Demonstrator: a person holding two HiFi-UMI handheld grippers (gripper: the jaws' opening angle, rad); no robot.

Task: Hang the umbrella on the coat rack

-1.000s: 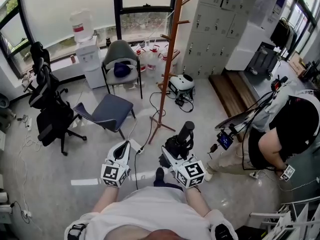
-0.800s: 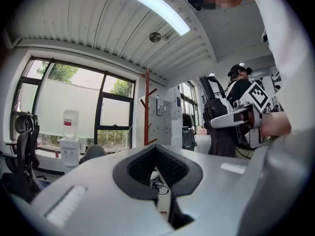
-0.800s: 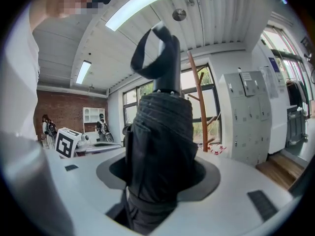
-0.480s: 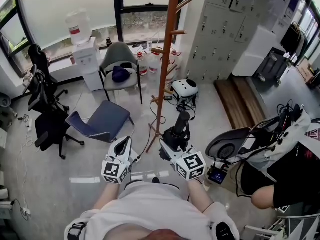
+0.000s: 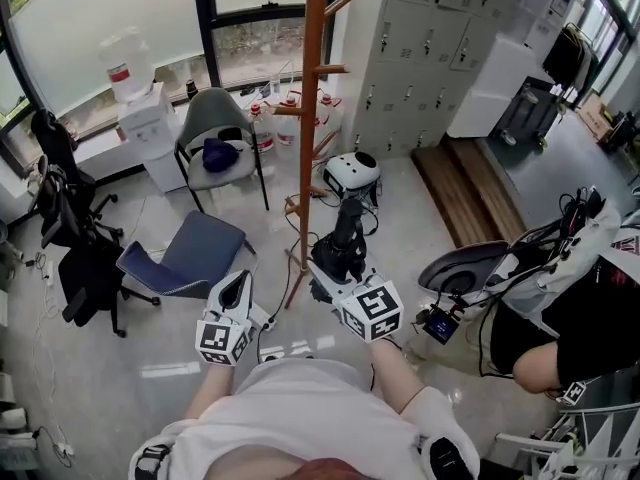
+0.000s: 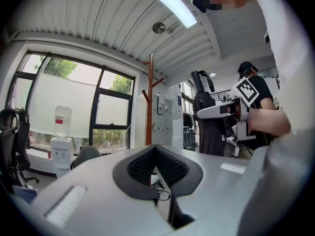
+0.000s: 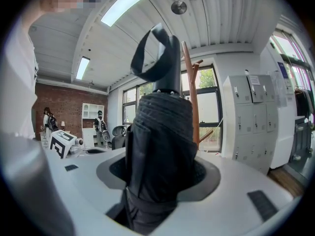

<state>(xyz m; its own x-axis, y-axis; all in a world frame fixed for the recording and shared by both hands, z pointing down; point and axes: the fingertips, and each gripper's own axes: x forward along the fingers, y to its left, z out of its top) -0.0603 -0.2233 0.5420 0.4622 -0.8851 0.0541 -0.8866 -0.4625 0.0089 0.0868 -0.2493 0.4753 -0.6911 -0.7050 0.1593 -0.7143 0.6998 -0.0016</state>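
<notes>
Presently: Umbrella in the Right Gripper, Coat Rack Ahead

Your right gripper [image 5: 328, 273] is clamped on the folded black umbrella [image 5: 347, 226]. Its 2 jaws press the bunched fabric from either side. The handle and its strap loop [image 7: 153, 50] point away from you. Your left gripper [image 5: 236, 296] carries nothing, and its 2 pads meet at the tips. Both grippers sit side by side in front of your chest, apart from each other. The wooden coat rack [image 5: 310, 118] stands upright on the pale floor, near the umbrella's far end but not touching it. Beyond the rack are 1 grey chair [image 5: 212, 133] and a bank of lockers [image 5: 420, 48]. 1 other person [image 5: 580, 298] crouches at your right.
</notes>
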